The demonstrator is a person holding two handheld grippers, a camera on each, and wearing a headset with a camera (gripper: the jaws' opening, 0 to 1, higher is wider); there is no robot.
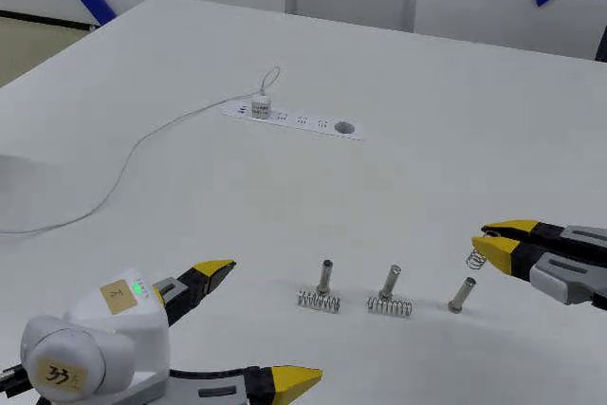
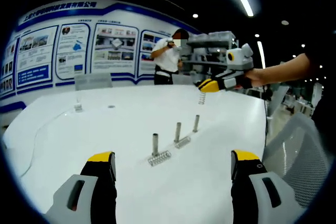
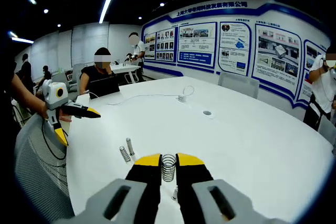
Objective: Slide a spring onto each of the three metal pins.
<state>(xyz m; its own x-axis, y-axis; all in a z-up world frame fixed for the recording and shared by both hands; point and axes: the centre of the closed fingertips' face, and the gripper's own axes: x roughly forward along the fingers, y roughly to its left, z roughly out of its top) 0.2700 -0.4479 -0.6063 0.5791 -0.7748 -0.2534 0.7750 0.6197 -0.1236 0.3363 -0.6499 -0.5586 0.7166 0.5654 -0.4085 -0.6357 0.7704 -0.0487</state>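
The right gripper, grey-bodied with yellow-tipped black jaws, is pinched narrow on a small coiled steel spring. It holds the spring in the air just above and beside the right pin, a short metal cylinder standing on the white table. In the right gripper view the small coiled steel spring stands upright between the two tips of the right gripper.

The middle pin and the left pin stand in a row with the right pin. Each has a loose spring lying on the table at its foot: the middle loose spring and the left loose spring.

The left gripper hovers low near the left pin with its jaws spread wide and nothing between them. Its white housing carries a tan sticker with handwriting that looks like "33", and a small green light.

Farther back lies a white power strip with a white plug and a thin white cable. A blue Chinese headline runs above the wall boards, too small to read.
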